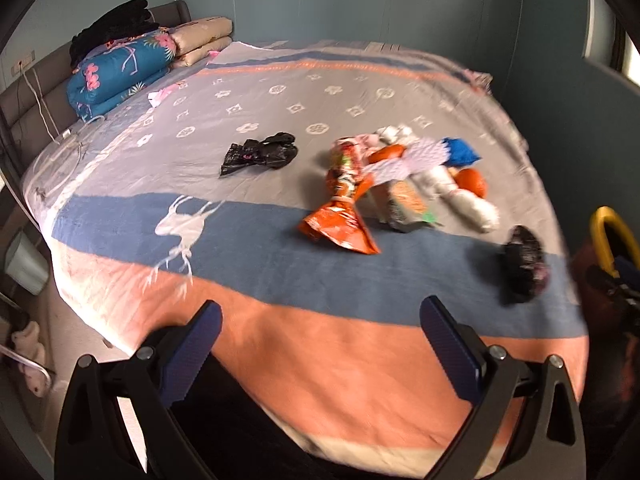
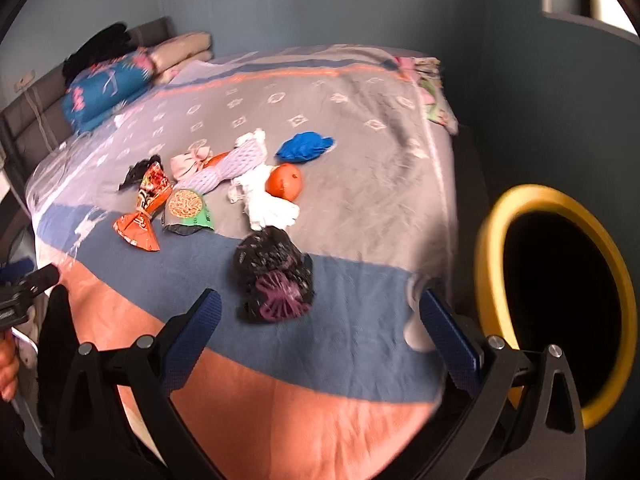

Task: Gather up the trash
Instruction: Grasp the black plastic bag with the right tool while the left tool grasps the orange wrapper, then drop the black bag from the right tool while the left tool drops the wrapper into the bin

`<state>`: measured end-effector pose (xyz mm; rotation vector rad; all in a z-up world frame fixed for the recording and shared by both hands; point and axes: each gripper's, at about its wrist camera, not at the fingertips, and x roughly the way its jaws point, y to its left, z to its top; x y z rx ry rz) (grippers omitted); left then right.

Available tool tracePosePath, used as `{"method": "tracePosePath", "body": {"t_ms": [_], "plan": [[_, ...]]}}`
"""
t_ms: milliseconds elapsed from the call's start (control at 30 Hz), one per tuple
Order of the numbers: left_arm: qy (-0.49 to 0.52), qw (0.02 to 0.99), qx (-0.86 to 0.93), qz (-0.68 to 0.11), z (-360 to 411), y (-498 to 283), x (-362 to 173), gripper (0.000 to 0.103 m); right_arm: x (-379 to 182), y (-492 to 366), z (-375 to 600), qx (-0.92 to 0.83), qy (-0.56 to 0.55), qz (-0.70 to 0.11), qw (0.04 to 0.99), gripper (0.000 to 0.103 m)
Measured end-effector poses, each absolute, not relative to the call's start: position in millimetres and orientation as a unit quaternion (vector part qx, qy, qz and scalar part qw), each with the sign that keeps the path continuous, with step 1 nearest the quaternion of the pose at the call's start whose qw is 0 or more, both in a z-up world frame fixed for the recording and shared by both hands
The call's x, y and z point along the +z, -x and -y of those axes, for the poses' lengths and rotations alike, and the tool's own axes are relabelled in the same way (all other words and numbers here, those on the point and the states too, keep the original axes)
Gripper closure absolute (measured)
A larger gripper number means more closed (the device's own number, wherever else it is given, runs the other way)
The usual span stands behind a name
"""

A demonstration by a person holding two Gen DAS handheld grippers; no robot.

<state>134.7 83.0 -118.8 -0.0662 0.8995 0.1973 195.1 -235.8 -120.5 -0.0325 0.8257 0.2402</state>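
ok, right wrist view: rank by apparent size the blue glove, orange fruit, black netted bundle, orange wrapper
1. Black netted bundle, though it lies nearest the camera, so that inflates it.
2. Orange wrapper.
3. Blue glove.
4. Orange fruit; the glove lies farther away, so this order is unsure.

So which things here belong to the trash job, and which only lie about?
For the job: orange snack bag, noodle packet, black bag, dark wad, white tissue, blue glove, bin.
Lying about: folded blanket, pillows.

orange snack wrapper point(image 2: 140, 220), blue glove point(image 2: 304, 146), yellow-rimmed bin point(image 2: 486, 240)
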Motion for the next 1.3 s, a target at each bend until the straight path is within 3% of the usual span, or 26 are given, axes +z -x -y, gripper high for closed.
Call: {"method": "tracePosePath", "body": {"t_ms": [400,633,800,933,1300], "plan": [[0.031,0.872,0.108,-0.476,-115.0,-248.3,-159.4,0.007,-156.8,-257.6,192.5,0.185,0.033,-0.450,0.873,0.008],[0.041,0.870,0.099,-0.481,-113.3,-275.9,-187.2,0.014,-177.5,-274.1,187.6,0.167,0.028,-0.465,0.869,0.009],[0.089,0.867,0.071,-0.485,-115.6,-284.9,-206.6,0.036,-195.2,-284.1,191.3,0.163,0.004,-0.493,0.855,0.036],[0.127,0.865,0.064,-0.481,-122.0,-278.5,-209.7,0.062,-198.6,-283.8,197.0,0.174,-0.016,-0.492,0.853,0.059],[0.169,0.882,0.048,-0.438,-136.3,-225.8,-168.5,0.067,-171.2,-266.1,231.3,0.192,-0.090,-0.456,0.865,0.064]]}}
